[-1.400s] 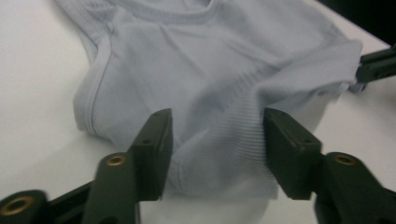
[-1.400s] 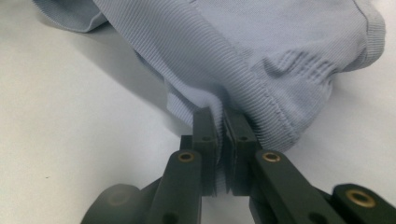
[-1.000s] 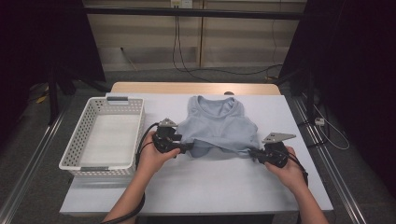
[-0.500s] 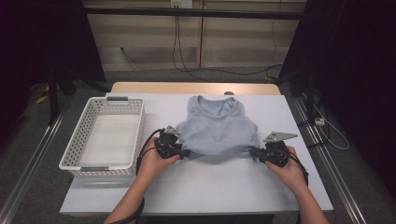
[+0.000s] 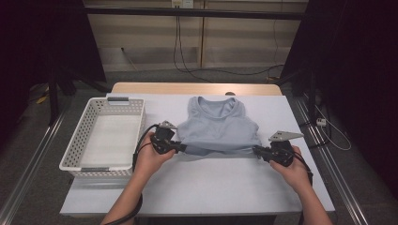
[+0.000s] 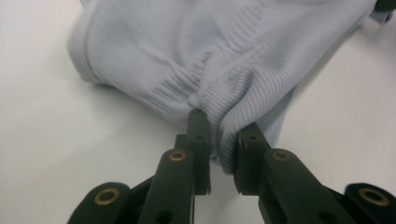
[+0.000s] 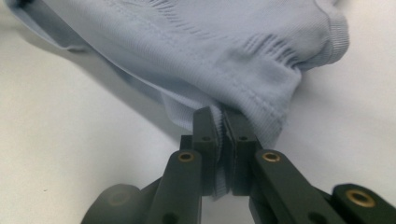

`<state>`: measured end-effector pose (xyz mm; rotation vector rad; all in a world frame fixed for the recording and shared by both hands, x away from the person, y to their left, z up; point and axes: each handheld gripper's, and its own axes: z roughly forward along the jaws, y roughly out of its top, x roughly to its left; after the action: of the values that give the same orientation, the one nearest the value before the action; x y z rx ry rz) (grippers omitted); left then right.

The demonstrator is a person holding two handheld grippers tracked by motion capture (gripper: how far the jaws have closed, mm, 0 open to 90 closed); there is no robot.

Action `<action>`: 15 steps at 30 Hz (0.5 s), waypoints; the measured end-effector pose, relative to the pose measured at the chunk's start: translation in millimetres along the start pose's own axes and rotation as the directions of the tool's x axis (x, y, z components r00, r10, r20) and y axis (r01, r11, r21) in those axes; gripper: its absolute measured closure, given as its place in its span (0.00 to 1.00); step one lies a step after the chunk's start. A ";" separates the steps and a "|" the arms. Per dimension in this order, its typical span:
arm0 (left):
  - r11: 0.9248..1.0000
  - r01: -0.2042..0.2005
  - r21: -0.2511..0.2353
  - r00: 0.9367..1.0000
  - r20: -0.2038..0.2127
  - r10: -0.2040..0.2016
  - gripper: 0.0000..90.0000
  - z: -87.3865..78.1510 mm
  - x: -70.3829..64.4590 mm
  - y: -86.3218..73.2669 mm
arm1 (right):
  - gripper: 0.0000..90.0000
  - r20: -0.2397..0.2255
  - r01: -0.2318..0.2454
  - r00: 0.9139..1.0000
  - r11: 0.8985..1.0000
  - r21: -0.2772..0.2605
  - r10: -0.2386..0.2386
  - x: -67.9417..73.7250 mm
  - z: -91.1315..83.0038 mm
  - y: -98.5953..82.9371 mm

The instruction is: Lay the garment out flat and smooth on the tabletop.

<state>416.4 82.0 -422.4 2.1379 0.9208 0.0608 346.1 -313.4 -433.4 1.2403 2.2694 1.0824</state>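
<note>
I have the light blue tank top (image 5: 219, 126) lying on the white table (image 5: 197, 187), neckline toward the far edge and hem toward me. My left gripper (image 5: 182, 148) sits at the near left corner of the garment, and my right gripper (image 5: 258, 150) at the near right corner, each held in a hand that comes in from the bottom of the high view.

In the left gripper view, the ribbed hem (image 6: 219, 135) of the tank top (image 6: 210, 60) bunches into a thick fold between my two black jaws. The jaws stand a little apart with the fabric filling the gap and pressing both inner faces, so I read them as clamped on the hem. The rest of the cloth spreads away above the left gripper (image 6: 222, 126), lifted slightly off the table just past the tips.

In the right gripper view, the jaws are nearly together, pinching a thin edge of the hem (image 7: 219, 126) flat between them. The tank top (image 7: 201, 42) drapes from the right gripper (image 7: 220, 120) upward and to both sides, its side seam curling over at the right.

The near edge of the garment runs between my two grippers, slightly raised and folded under itself. The white basket (image 5: 82, 140) stands on the table just to the left of my left hand (image 5: 149, 159), apart from the top.
</note>
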 end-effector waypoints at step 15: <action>0.999 0.042 -0.028 0.999 -0.003 -0.042 0.89 -13.1 10.6 2.5 | 1.00 0.075 -0.039 0.996 0.999 -0.019 0.041 -19.8 -21.1 -7.5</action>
<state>421.4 96.1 -414.3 2.0924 0.9613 0.0560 340.3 -342.0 -426.5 1.3025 2.1838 1.0490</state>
